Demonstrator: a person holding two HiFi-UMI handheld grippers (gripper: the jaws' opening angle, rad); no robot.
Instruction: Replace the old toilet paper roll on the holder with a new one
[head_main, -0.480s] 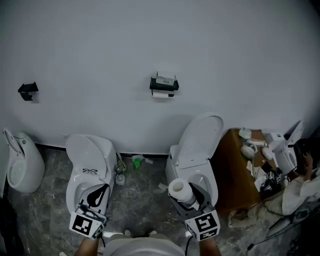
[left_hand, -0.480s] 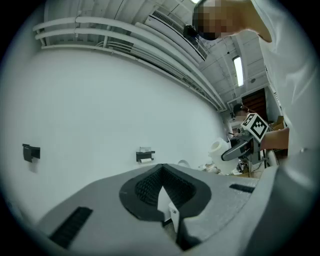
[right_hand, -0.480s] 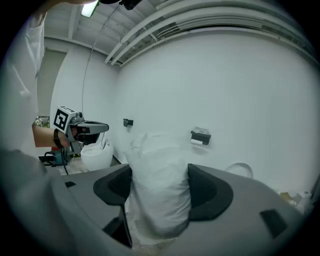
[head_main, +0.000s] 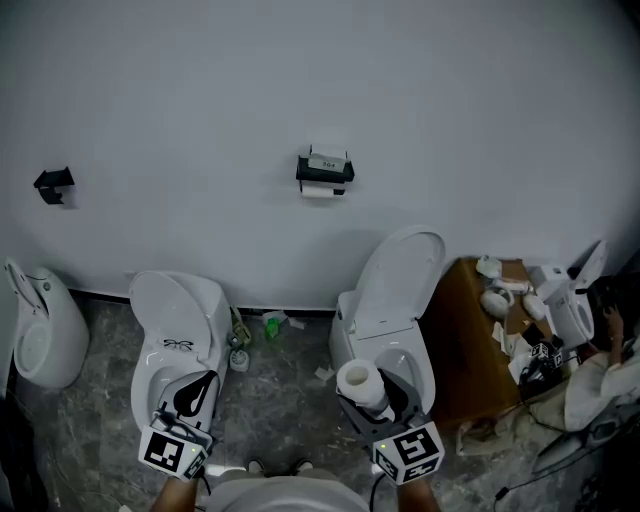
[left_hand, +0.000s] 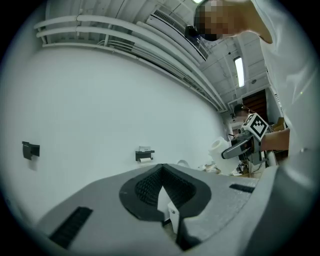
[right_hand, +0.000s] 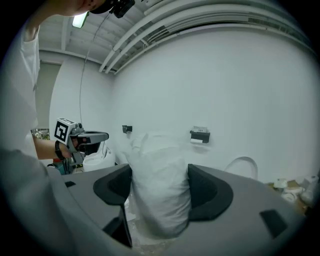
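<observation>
A black wall holder (head_main: 325, 170) carries the old, nearly spent white roll (head_main: 322, 188), high on the white wall. My right gripper (head_main: 368, 388) is shut on a new white toilet paper roll (head_main: 356, 380), held upright over the right toilet bowl. In the right gripper view the roll (right_hand: 159, 180), in crinkled wrapping, fills the gap between both pads, with the holder (right_hand: 199, 135) far beyond. My left gripper (head_main: 196, 392) hangs shut and empty over the left toilet. The left gripper view shows its jaws (left_hand: 162, 189) closed together, the holder (left_hand: 144, 154) distant, and the right gripper (left_hand: 239, 146) with its roll (left_hand: 218, 149).
Two white toilets (head_main: 178, 330) (head_main: 395, 300) stand with lids raised against the wall. A urinal (head_main: 40, 325) is at far left, a second small black bracket (head_main: 54, 184) above it. A brown cabinet (head_main: 478, 345) with clutter and a seated person (head_main: 605, 375) are at right. Litter (head_main: 272, 324) lies between the toilets.
</observation>
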